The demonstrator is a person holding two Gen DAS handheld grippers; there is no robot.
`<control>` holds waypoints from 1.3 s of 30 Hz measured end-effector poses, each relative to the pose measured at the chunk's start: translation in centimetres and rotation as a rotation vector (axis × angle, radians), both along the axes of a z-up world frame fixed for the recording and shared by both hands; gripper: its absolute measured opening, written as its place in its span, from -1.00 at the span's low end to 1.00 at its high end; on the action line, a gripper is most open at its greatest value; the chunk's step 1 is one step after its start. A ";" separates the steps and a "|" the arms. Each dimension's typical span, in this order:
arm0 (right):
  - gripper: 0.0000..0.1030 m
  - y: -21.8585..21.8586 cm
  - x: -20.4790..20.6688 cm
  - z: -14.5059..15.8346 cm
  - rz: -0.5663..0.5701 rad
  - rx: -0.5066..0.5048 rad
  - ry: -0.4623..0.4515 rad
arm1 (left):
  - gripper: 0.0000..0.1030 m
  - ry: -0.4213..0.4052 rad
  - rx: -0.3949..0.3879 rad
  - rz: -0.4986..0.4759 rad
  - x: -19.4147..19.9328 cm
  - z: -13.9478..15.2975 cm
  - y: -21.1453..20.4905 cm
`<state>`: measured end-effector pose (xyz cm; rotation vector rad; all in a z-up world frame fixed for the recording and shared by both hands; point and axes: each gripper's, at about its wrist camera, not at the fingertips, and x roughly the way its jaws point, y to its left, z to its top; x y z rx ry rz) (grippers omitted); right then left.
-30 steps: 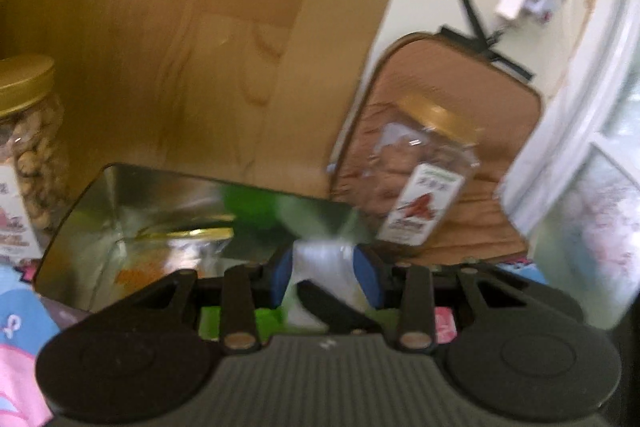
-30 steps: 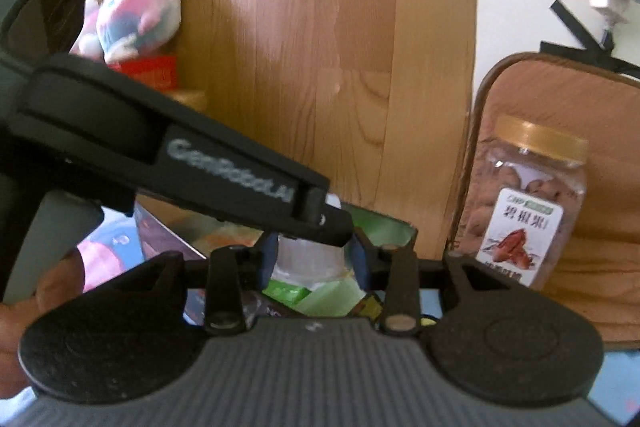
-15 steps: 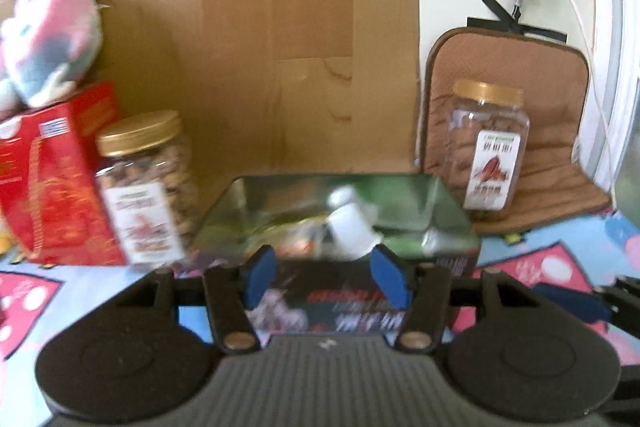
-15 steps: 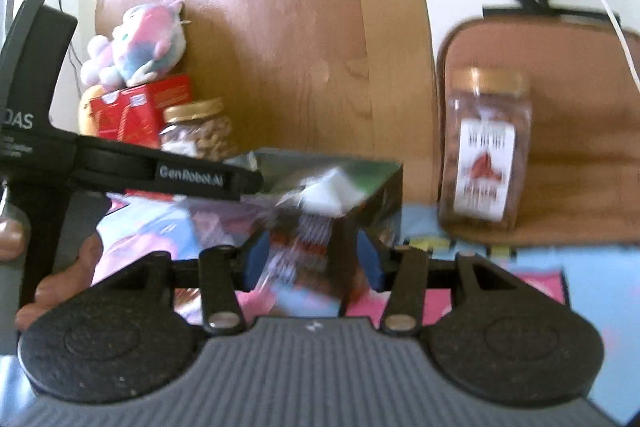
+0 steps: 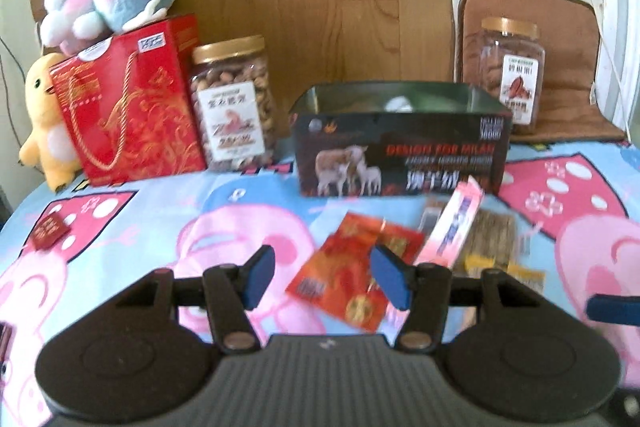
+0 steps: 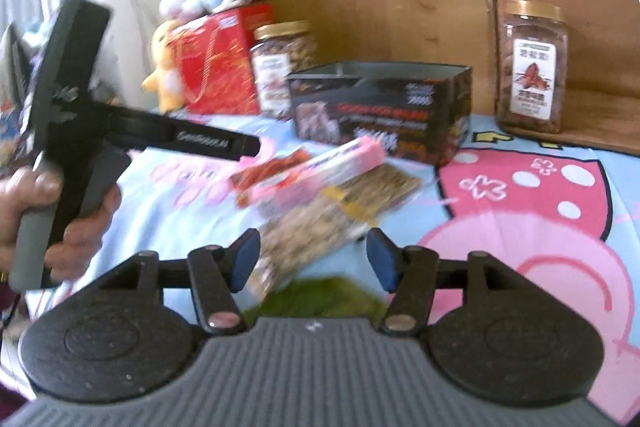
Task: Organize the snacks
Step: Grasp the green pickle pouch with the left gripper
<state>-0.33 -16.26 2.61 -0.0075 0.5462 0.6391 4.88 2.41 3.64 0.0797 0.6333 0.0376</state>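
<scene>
Black tin [image 5: 400, 159], open-topped and printed with sheep, sits at the back of your cartoon tablecloth [image 5: 160, 211], placed centrally so either hand can drop packets in; something white already shows inside it. Loose snacks wait just in front of it: a red foil packet [image 5: 356, 283], a pink wrapped bar [image 5: 456, 227] lying tilted across the pile, a clear packet of brown seed brittle [image 6: 336, 215], and something green [image 6: 320, 295], too blurred to name, at the near edge of the right view. Two nut jars, one left of the tin [image 5: 232, 103] and one on the brown cushion [image 5: 508, 71], flank it beside a red gift bag [image 5: 128, 103], seemingly already arranged.

Your left gripper [image 5: 322, 277] has its jaws apart and empty, poised over the red packet. Your right gripper [image 6: 312, 259] also stands open with nothing pinched, the brittle lying beyond its pads; its jaws have just been widening. A second ago both grippers were right up at the tin, nearly closed, with a pale item between the left pads; half a second ago the left had released. Now both have pulled back toward the pile, so you are likely lining up fresh picks
</scene>
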 end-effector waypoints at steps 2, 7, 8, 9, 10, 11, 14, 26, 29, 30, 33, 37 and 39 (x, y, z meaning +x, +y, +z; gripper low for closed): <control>0.53 -0.1 -1.6 -0.2 0.041 -0.030 -0.016 | 0.06 0.010 -0.006 -0.005 -0.6 -0.3 0.1; 0.78 -0.3 -3.9 -2.0 0.079 -0.184 -0.025 | 0.07 0.031 -0.021 -0.020 -1.9 -1.2 -0.1; 0.79 -0.7 -3.9 -2.2 0.053 -0.178 -0.028 | 0.07 0.035 -0.022 -0.023 -2.1 -1.3 -0.2; 0.71 -1.2 -3.6 -2.1 0.026 -0.160 -0.010 | 0.07 0.038 -0.023 -0.025 -2.2 -1.5 -0.4; 0.57 -1.6 -3.2 -2.0 -0.008 -0.150 -0.004 | 0.07 0.042 -0.024 -0.028 -2.3 -1.5 -0.6; 0.50 -2.0 -2.8 -2.0 -0.052 -0.149 -0.006 | 0.07 0.046 -0.025 -0.032 -2.4 -1.5 -0.7; 0.37 -3.1 -1.7 -1.8 -0.168 -0.157 -0.020 | 0.07 0.053 -0.030 -0.046 -2.9 -1.4 -1.2; 0.60 -4.7 -2.5 -1.4 -0.150 -0.090 -0.027 | 0.07 0.179 -0.221 -0.282 -2.9 -0.1 -5.6; 0.61 -3.8 -2.0 -1.7 -0.123 -0.121 -0.028 | 0.21 0.186 -0.217 -0.315 -2.8 -0.4 -7.2; 0.61 -3.6 -1.8 -1.8 -0.118 -0.141 -0.028 | 0.21 0.182 -0.217 -0.334 -2.8 -0.3 -7.6; 0.62 -3.5 -0.9 -2.1 -0.106 -0.184 -0.025 | 0.21 0.180 -0.261 -0.384 -2.8 0.1 -8.5; 0.62 -3.8 -0.1 -2.2 -0.091 -0.171 -0.007 | 0.21 0.188 -0.239 -0.447 -2.6 -0.1 -10.3; 0.62 -3.7 0.1 -2.3 -0.089 -0.179 -0.013 | 0.20 0.221 -0.186 -0.410 -1.9 -1.0 -11.0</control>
